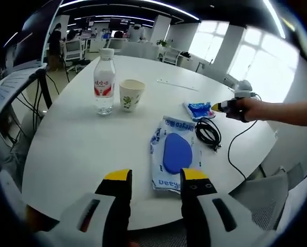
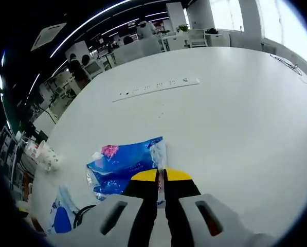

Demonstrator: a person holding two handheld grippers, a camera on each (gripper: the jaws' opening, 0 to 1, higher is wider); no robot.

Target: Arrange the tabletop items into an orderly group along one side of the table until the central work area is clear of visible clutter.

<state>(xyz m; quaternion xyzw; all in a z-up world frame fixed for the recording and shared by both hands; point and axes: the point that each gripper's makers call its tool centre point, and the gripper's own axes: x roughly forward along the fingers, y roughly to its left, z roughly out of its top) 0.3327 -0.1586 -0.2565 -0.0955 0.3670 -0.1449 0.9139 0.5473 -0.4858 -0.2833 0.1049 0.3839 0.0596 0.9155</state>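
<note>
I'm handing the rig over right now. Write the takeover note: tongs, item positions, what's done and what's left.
Left tongs: open, empty, hovering at the near table edge.
Right tongs: shut on the small blue wrapper, which lies on the round white table.
Water bottle and paper cup stand side by side.
Large blue-and-white pouch and coiled black cable lie mid-table, a white power strip farther off.
Done: nothing visibly grouped. Left: gather everything along one side.

left tongs (jaws apart) hover near the blue-and-white pouch, water bottle and paper cup beyond.
</note>
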